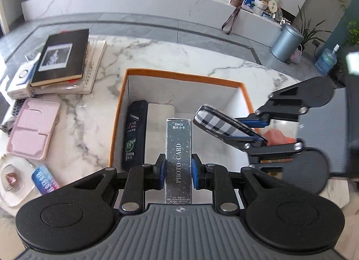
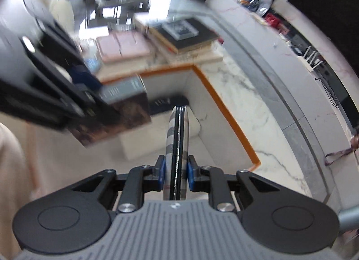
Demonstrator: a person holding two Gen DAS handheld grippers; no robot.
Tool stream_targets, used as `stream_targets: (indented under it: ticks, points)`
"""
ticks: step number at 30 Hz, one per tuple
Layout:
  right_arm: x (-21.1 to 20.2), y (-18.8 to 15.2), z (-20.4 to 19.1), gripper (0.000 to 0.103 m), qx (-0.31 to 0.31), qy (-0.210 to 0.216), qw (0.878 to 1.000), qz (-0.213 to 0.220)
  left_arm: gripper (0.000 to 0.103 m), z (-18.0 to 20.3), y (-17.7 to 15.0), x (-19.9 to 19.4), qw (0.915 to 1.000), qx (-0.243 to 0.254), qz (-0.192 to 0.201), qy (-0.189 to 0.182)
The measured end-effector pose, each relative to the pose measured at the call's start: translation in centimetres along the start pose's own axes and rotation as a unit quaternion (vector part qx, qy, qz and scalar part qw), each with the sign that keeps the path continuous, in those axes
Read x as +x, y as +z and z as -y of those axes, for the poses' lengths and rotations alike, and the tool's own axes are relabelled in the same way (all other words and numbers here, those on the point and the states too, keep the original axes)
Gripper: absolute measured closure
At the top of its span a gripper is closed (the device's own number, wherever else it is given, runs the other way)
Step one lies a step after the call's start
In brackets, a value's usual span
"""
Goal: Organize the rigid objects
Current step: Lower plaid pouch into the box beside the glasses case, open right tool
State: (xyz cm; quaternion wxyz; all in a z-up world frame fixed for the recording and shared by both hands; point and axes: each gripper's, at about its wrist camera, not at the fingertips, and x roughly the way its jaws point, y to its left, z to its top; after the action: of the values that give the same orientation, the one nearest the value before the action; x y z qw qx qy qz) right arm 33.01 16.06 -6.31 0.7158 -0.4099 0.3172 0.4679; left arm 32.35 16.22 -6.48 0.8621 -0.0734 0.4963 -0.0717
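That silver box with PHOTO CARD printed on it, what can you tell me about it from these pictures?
The photo card box is a long, narrow carton, dark silver with a speckled, glittery finish and white lettering: "PHOTO CARD" along its length, "55PCS" near the far end. It looks like thin, closed cardboard. The left gripper clamps its long sides between blue pads, and it points forward over the orange-rimmed box. Whether it touches anything below cannot be told.

The grey box [image 1: 178, 159] sitting between the left claw's [image 1: 178, 175] pads is showing "PHOTO CARD" along its length and "55PCS" at its far end, over a line of Chinese characters. Just left of that claw, the black bottle [image 1: 132, 135] lying in the orange-rimmed box [image 1: 179, 75] is displaying "CLEAR" and a green "2in1" mark.
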Motion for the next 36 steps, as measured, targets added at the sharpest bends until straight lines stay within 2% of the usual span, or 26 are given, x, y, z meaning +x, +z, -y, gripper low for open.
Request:
stream_targets:
  ticks: [6,13,16,19,21,23,25,27,32,34,36]
  points:
    - [6.2,0.1,-0.3,0.084,-0.113,-0.037,0.992,-0.044,0.078,-0.8,2.3,3.2,0.9998,0.004,-0.012,-0.013]
    - [10.3,-1.2,-2.0,0.083,-0.240,-0.089,0.964,-0.068,0.078,-1.3,3.2,5.1,0.9997,0.006,-0.016,-0.016]
    - [11.3,-1.7,-2.5,0.082,-0.270,-0.089,0.955,-0.080,0.078,-1.4,3.3,5.3,0.9997,0.007,-0.017,-0.018]
    - [11.3,-1.7,-1.9,0.081,-0.252,-0.070,0.961,-0.088,0.078,-1.5,3.3,5.4,0.9997,0.008,-0.017,-0.016]
    - [10.8,-1.3,-0.8,0.076,-0.211,-0.046,0.972,-0.090,0.078,-1.6,3.2,5.5,0.9997,0.008,-0.019,-0.015]
    - [10.2,-0.9,0.4,0.067,-0.163,-0.014,0.982,-0.098,0.078,-1.6,3.1,5.6,0.9996,0.008,-0.023,-0.014]
    - [9.9,-0.5,1.6,0.066,-0.111,0.016,0.987,-0.111,0.078,-1.6,2.9,5.6,0.9996,0.009,-0.024,-0.015]
    - [9.7,-0.4,2.4,0.067,-0.075,0.025,0.990,-0.116,0.078,-1.5,2.8,5.5,0.9995,0.008,-0.024,-0.018]
    - [10.4,-0.4,3.5,0.072,-0.051,0.002,0.990,-0.132,0.078,-1.5,2.5,5.0,0.9995,0.010,-0.022,-0.018]
    - [9.6,-0.1,4.0,0.072,-0.029,0.024,0.992,-0.119,0.078,-1.6,2.4,4.8,0.9995,0.011,-0.022,-0.017]
    - [8.8,0.2,4.3,0.066,-0.016,0.052,0.992,-0.110,0.078,-1.6,2.4,4.8,0.9995,0.015,-0.023,-0.013]
